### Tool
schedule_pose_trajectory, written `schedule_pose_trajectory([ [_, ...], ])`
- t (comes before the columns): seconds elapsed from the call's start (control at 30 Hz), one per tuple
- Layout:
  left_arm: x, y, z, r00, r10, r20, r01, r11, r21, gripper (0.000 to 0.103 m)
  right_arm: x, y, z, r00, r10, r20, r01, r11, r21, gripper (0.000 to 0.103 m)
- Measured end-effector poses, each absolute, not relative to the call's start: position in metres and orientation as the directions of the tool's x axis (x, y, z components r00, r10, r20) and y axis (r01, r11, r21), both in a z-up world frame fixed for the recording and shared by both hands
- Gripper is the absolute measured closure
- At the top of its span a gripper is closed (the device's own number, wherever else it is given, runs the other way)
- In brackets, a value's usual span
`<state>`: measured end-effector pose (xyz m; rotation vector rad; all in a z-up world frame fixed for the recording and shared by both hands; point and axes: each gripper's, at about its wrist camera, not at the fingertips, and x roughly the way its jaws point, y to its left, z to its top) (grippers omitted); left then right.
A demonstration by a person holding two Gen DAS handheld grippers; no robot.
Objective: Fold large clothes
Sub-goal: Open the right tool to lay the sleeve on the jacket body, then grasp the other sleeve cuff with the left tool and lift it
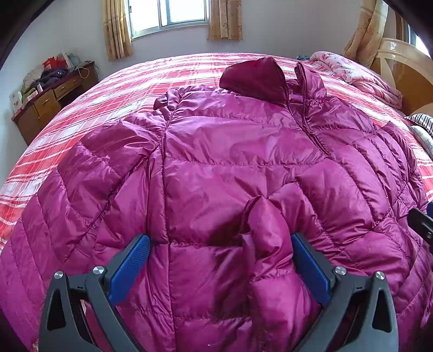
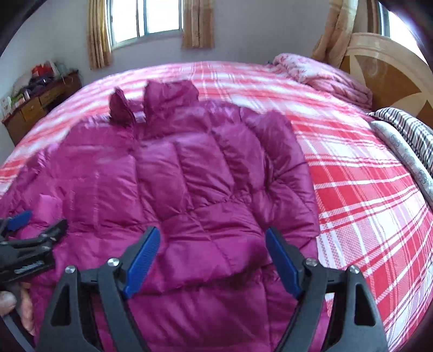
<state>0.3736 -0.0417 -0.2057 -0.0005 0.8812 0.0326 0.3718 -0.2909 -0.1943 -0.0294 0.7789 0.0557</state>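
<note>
Bedroom walls, a window and curtains frame the bed you are working over, its red-and-white plaid cover showing on both sides of the jacket. Nearest to you, your left gripper hangs with jaws apart above the jacket's lower part; a raised fold of a sleeve stands between the 2 blue pads and lies against the right one, but nothing is clamped. Your right gripper also has its jaws wide apart, over the jacket's folded-in right side, gripping nothing. From the right wrist view your left gripper sits at the left edge, with fingers of the hand below it. Farther on, the magenta quilted jacket lies flat, front up, with its hood pointing away from you. Beyond it, a pink quilt is bunched by the headboard, a striped pillow lies at the right, and a cluttered wooden desk stands at the far left.
</note>
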Motion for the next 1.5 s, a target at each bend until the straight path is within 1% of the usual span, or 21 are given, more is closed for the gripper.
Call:
schedule_pose_trajectory([
  [0.1,0.374,-0.042,-0.206,0.636,0.028,-0.771,-0.028,1.000,0.013,0.001,0.366,-0.273,-0.200,0.694,0.129,-0.708,-0.148,0.988,0.036,0.020],
  [0.2,0.374,-0.041,-0.206,0.635,0.024,-0.772,-0.027,1.000,0.009,0.001,0.369,-0.259,-0.221,0.683,0.088,-0.725,-0.155,0.988,-0.026,0.020],
  [0.43,0.365,-0.034,-0.199,0.640,-0.016,-0.768,-0.018,0.999,-0.035,0.001,0.376,-0.267,-0.229,0.683,0.100,-0.724,-0.147,0.989,-0.002,0.017],
  [0.5,0.348,-0.019,-0.188,0.660,-0.046,-0.750,-0.015,0.997,-0.074,0.001,0.373,-0.266,-0.229,0.691,0.093,-0.717,-0.145,0.989,-0.011,0.017],
  [0.53,0.336,-0.009,-0.181,0.680,-0.036,-0.732,-0.030,0.997,-0.076,0.001,0.371,-0.264,-0.227,0.694,0.090,-0.714,-0.144,0.989,-0.016,0.017],
  [0.7,0.273,0.054,-0.151,0.765,0.100,-0.636,-0.127,0.992,0.003,0.001,0.367,-0.260,-0.228,0.702,0.070,-0.709,-0.136,0.990,-0.037,0.016],
  [0.8,0.240,0.109,-0.146,0.751,0.264,-0.605,-0.270,0.959,0.083,0.001,0.365,-0.261,-0.227,0.709,0.070,-0.702,-0.132,0.991,-0.035,0.015],
  [0.87,0.218,0.146,-0.149,0.716,0.338,-0.611,-0.363,0.928,0.088,0.001,0.363,-0.261,-0.227,0.712,0.071,-0.698,-0.129,0.991,-0.031,0.015],
  [0.93,0.198,0.179,-0.157,0.673,0.376,-0.636,-0.446,0.893,0.056,0.001,0.363,-0.261,-0.227,0.713,0.067,-0.698,-0.128,0.991,-0.035,0.014],
  [1.0,0.182,0.206,-0.167,0.645,0.371,-0.668,-0.504,0.864,-0.007,0.001,0.362,-0.261,-0.227,0.714,0.063,-0.697,-0.126,0.991,-0.040,0.014],
  [1.1,0.170,0.225,-0.187,0.646,0.276,-0.712,-0.510,0.849,-0.135,0.001,0.361,-0.261,-0.227,0.718,0.059,-0.693,-0.123,0.991,-0.043,0.013],
  [1.13,0.170,0.227,-0.192,0.651,0.239,-0.721,-0.502,0.848,-0.172,0.003,0.361,-0.261,-0.226,0.720,0.058,-0.692,-0.121,0.992,-0.044,0.013],
  [1.17,0.171,0.225,-0.196,0.662,0.209,-0.720,-0.489,0.848,-0.203,0.012,0.360,-0.261,-0.226,0.721,0.057,-0.690,-0.120,0.992,-0.044,0.013],
  [1.2,0.171,0.220,-0.198,0.673,0.203,-0.711,-0.477,0.854,-0.208,0.016,0.360,-0.261,-0.226,0.723,0.056,-0.689,-0.118,0.992,-0.043,0.012],
  [1.23,0.174,0.214,-0.198,0.686,0.208,-0.698,-0.460,0.867,-0.194,0.025,0.359,-0.262,-0.226,0.725,0.055,-0.687,-0.116,0.992,-0.042,0.012],
  [1.27,0.177,0.208,-0.197,0.691,0.203,-0.694,-0.443,0.877,-0.185,0.042,0.359,-0.262,-0.226,0.726,0.054,-0.685,-0.113,0.993,-0.041,0.012],
  [1.3,0.181,0.205,-0.198,0.688,0.206,-0.696,-0.434,0.885,-0.167,0.051,0.358,-0.263,-0.226,0.728,0.054,-0.683,-0.112,0.993,-0.040,0.011],
  [1.37,0.189,0.208,-0.196,0.695,0.193,-0.692,-0.416,0.894,-0.169,0.081,0.358,-0.263,-0.225,0.730,0.056,-0.681,-0.111,0.993,-0.037,0.011],
  [1.4,0.194,0.209,-0.193,0.702,0.188,-0.687,-0.405,0.898,-0.169,0.086,0.357,-0.264,-0.225,0.732,0.057,-0.679,-0.111,0.993,-0.036,0.011],
  [1.43,0.195,0.210,-0.185,0.707,0.204,-0.677,-0.403,0.903,-0.149,0.088,0.357,-0.264,-0.225,0.731,0.058,-0.680,-0.112,0.993,-0.036,0.011],
  [1.5,0.195,0.216,-0.166,0.723,0.234,-0.650,-0.394,0.913,-0.110,0.089,0.355,-0.266,-0.222,0.731,0.070,-0.678,-0.119,0.993,-0.025,0.011],
])
